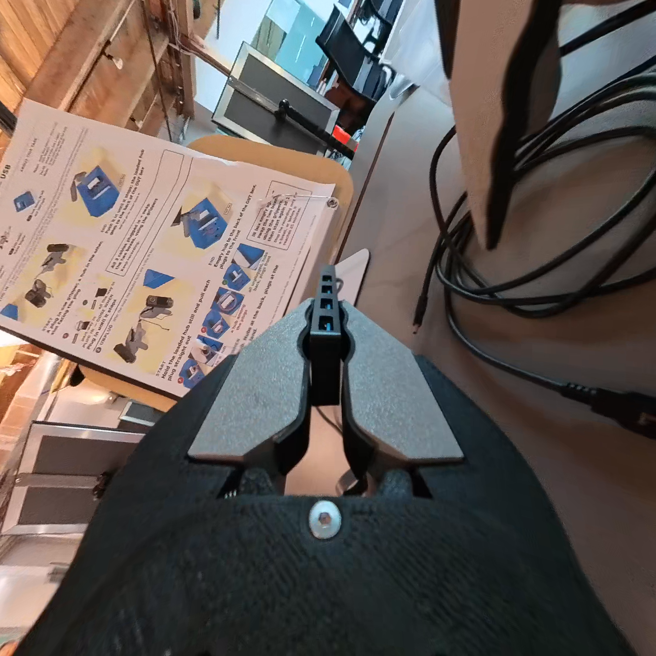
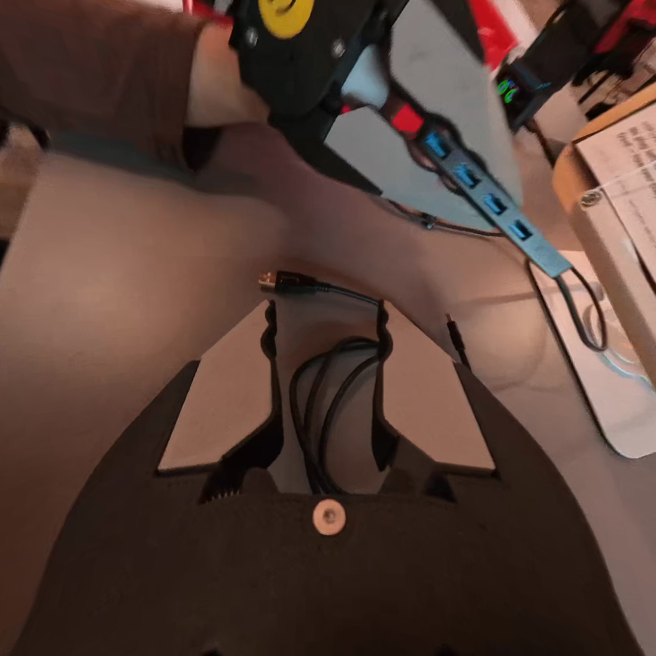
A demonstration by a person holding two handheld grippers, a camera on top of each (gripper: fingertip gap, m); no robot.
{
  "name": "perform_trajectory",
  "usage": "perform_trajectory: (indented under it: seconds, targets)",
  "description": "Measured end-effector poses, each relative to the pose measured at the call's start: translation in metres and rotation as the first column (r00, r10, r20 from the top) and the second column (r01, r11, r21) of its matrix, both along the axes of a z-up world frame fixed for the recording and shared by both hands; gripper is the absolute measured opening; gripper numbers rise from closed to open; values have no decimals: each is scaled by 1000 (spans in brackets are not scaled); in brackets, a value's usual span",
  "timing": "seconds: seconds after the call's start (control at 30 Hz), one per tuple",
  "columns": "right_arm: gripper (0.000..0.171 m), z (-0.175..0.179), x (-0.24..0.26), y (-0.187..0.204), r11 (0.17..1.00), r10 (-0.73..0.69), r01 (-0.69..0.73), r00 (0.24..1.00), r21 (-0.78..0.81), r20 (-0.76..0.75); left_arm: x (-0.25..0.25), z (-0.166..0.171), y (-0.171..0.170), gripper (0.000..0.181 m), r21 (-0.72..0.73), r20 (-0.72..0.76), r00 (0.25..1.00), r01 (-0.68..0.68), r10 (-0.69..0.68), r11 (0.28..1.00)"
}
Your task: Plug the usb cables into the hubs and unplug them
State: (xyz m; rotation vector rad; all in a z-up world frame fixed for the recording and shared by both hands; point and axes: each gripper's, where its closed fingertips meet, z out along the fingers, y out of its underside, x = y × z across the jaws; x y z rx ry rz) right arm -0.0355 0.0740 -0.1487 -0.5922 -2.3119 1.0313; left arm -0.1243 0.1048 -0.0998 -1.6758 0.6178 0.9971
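Observation:
My left gripper (image 1: 326, 312) is shut on a black USB hub (image 1: 323, 358) with a row of open ports, held end-on and up off the surface. The hub also shows in the right wrist view (image 2: 497, 202), with blue ports and nothing plugged in. My right gripper (image 2: 326, 312) is open and empty. A black USB plug (image 2: 284, 282) lies just beyond its fingertips, pointing left. Coiled black cable (image 2: 330, 390) lies between and below its fingers. The coil (image 1: 532, 255) and a large plug (image 1: 610, 401) show at the right of the left wrist view.
A printed instruction sheet (image 1: 142, 230) stands on a wooden holder at the left; it also shows at the right edge of the right wrist view (image 2: 624, 170). A second, thin plug (image 2: 454, 330) lies right of my right gripper. A person's hand (image 2: 220, 78) holds the left gripper. My left tips are about 12 cm from the large plug (image 1: 610, 401), my right tips only 6 cm. My right wrist view (image 2: 310, 281) looks at it from another angle.

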Motion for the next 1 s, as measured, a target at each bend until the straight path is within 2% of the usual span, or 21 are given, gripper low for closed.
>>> perform_trajectory:
  seconds: [0.13, 0.2, 0.37, 0.5, 0.53, 0.8, 0.9, 1.0]
  targets:
    - [41, -10, 7, -19, 964, 143, -159, 986, 212, 91, -7, 11, -5, 8, 39, -18, 999, -32, 32, 999]
    - [41, -15, 8, -26, 926, 207, -247, 965, 285, 163, -10, 20, -8, 8, 76, -20, 999, -45, 47, 996]
    - [35, -28, -7, -35, 877, 275, -367, 913, 310, 301, -26, 36, -17, 9, 153, 17, 992, -127, 126, 980]
    - [32, -53, -16, -34, 840, 292, -407, 896, 358, 334, -37, 44, -25, 8, 184, 32, 981, -194, 191, 964]
    - [27, -56, -18, -35, 847, 290, -400, 899, 351, 328, -40, 46, -28, 8, 192, 46, 978, -208, 203, 959]
    - [34, -54, -22, -42, 883, 305, -381, 910, 275, 280, -51, 49, -33, 9, 210, 109, 967, -250, 231, 945]
    - [39, -55, -22, -40, 868, 307, -420, 874, 267, 378, -53, 50, -36, 8, 212, 101, 964, -261, 245, 942]
    - [36, -50, -19, -41, 864, 326, -468, 803, 188, 500, -57, 52, -39, 8, 225, 130, 959, -276, 252, 934]
